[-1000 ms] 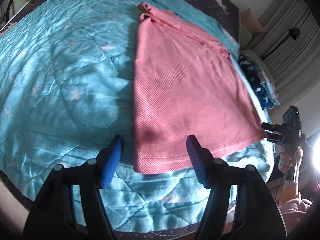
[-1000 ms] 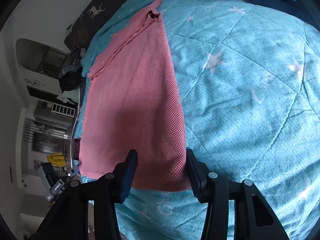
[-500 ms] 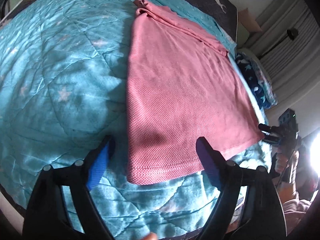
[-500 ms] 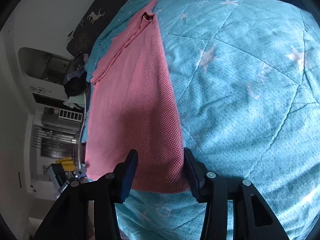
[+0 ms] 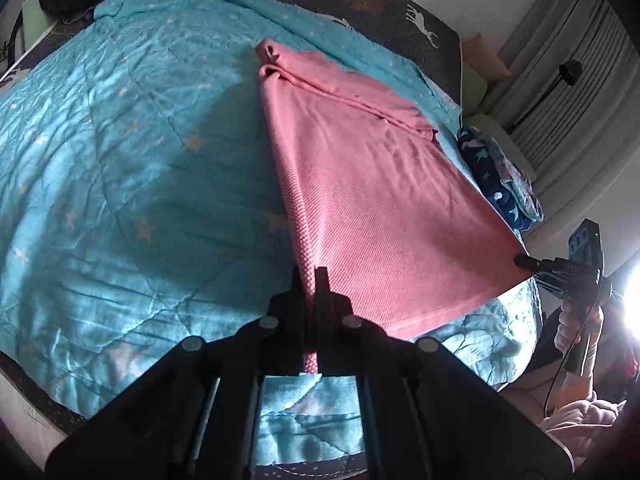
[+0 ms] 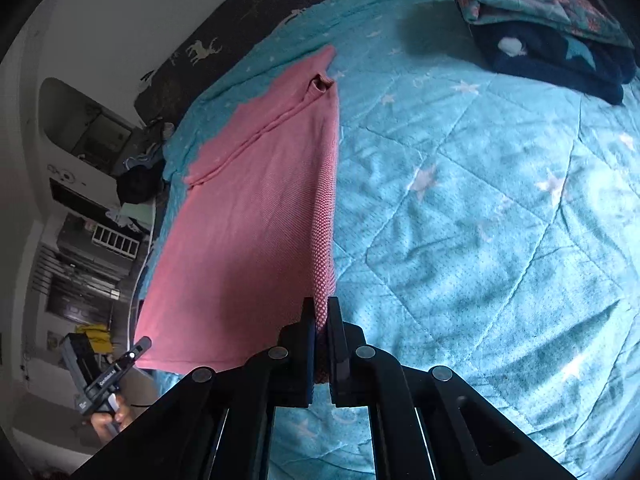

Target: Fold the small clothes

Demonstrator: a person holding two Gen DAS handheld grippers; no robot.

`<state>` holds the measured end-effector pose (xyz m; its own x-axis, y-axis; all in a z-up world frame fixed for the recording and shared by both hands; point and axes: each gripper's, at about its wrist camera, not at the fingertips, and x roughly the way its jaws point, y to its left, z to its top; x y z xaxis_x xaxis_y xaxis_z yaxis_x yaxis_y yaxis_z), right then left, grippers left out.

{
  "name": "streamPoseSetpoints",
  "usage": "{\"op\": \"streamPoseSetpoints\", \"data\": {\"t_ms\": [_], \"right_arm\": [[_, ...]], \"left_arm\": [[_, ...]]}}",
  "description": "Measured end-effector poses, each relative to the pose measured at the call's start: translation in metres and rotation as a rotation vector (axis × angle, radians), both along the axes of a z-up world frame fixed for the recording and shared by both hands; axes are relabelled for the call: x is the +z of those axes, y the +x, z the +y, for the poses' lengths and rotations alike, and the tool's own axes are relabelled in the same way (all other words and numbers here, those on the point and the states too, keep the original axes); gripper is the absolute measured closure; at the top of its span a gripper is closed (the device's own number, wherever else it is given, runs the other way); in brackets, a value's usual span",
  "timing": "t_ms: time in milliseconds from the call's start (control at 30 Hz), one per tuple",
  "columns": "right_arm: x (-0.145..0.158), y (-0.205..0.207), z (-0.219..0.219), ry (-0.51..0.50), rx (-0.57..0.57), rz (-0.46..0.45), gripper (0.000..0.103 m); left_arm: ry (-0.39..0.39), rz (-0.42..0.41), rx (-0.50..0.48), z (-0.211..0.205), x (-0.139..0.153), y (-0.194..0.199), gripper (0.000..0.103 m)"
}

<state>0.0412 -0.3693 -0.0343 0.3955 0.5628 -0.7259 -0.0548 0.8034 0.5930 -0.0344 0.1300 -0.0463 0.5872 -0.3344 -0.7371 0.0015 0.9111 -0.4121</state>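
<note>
On the teal star-print quilted bed [image 5: 120, 160], both grippers' fingers [image 5: 321, 280] clamp the pink knit shirt's [image 5: 380, 200] hem corners; lift evenly, keep it taut.

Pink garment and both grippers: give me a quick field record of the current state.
garment: pink top, lying on teal quilt, near hem lifted
left gripper: jaws shut on hem corner
right gripper: jaws shut on other hem corner
far end: collar still resting on quilt
other items: folded dark clothes stacked at quilt edge
</note>
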Motion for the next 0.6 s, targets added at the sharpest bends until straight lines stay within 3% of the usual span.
{"op": "streamPoseSetpoints", "data": {"t_ms": [233, 400, 500, 600], "right_arm": [[-0.013, -0.004, -0.007, 0.017, -0.003, 0.049, 0.1], [-0.011, -0.012, -0.034, 0.11, -0.05, 0.076, 0.1], [0.003, -0.019, -0.037, 0.088, -0.042, 0.037, 0.099], [0.003, -0.022, -0.036, 0.041, -0.029, 0.042, 0.096]], "left_arm": [[-0.009, 0.002, 0.023, 0.008, 0.001, -0.007, 0.099], [-0.039, -0.007, 0.038, 0.016, 0.007, -0.017, 0.099], [-0.022, -0.04, 0.018, 0.016, 0.016, -0.022, 0.099], [-0.002, 0.003, 0.015, 0.016, 0.005, -0.019, 0.099]]}}
